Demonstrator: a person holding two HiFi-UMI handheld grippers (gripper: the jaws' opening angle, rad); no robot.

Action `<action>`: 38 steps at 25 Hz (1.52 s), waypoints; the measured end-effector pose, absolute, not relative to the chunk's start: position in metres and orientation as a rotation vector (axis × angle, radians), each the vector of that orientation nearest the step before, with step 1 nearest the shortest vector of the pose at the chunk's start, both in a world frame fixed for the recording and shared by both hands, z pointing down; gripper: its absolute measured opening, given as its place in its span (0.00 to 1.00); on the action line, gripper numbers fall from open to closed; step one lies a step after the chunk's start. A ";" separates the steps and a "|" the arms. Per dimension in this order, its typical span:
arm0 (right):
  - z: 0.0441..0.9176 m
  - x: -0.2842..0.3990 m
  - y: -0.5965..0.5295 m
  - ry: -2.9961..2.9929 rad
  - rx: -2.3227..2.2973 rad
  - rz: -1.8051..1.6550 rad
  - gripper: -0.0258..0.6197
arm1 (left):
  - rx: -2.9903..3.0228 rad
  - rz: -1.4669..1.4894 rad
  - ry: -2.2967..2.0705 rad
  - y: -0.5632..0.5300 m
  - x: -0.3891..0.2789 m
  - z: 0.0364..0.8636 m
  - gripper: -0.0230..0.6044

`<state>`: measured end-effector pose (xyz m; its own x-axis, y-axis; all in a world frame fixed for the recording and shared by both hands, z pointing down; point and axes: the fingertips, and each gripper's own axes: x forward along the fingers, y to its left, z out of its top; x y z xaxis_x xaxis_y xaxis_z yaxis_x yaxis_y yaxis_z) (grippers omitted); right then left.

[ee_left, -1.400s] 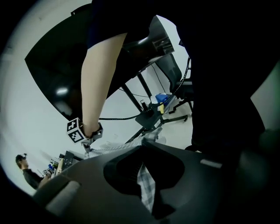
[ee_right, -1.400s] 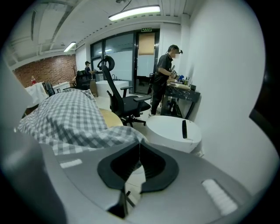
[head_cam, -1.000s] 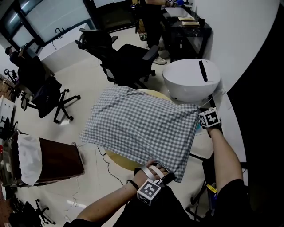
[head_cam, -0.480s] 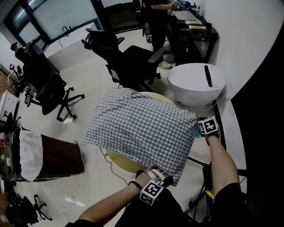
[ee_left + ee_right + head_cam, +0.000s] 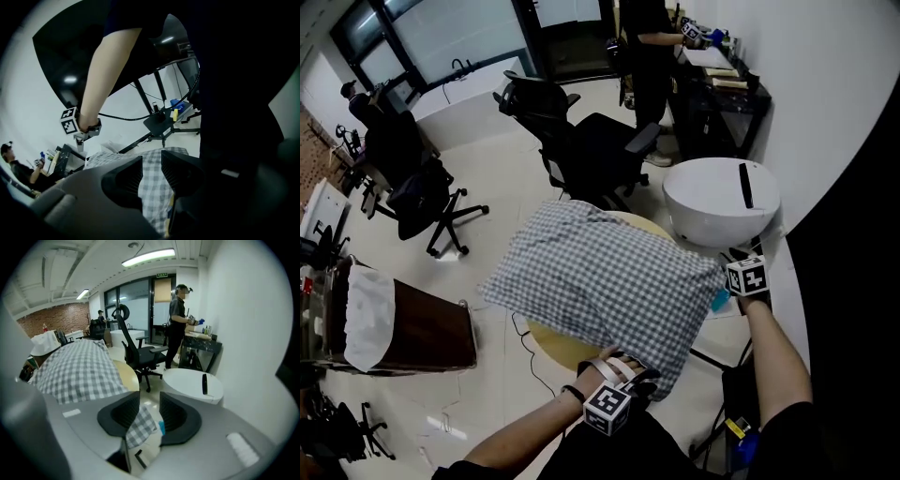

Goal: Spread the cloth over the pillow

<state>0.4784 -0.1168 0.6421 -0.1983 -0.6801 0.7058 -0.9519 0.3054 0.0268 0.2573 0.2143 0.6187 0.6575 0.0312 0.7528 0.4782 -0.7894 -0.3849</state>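
**Both tools released, cloth spread on the counter**

The left tool [image 5: 151, 161] and right tool [image 5: 149, 401] have just been opening. Their jaws stand apart, with the checked cloth [image 5: 609, 281] loose between each pair. The cloth lies spread over a round counter [image 5: 551, 339]. Black chairs [image 5: 595, 155] stand far off. A white tub [image 5: 720, 202] is at the right, and a white-lined brown bin [image 5: 422, 328] at the left.

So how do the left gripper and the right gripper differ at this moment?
The left gripper is at the checked cloth's near edge; the right gripper is at its right corner. Between the left gripper's jaws a broad stretch of cloth shows; between the right gripper's, only a small hanging corner. Both have just been opening and grip nothing now.
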 end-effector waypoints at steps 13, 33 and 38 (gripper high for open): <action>0.465 0.374 -0.174 -2.351 1.258 0.285 0.26 | -2.341 -1.127 0.226 0.085 0.146 0.537 0.22; 0.354 0.165 -0.250 -2.373 0.922 0.252 0.26 | -2.455 -1.082 0.217 -0.065 -0.060 0.519 0.22; 0.384 0.117 -0.284 -2.313 0.842 0.335 0.26 | -2.505 -1.068 0.181 -0.104 -0.094 0.522 0.22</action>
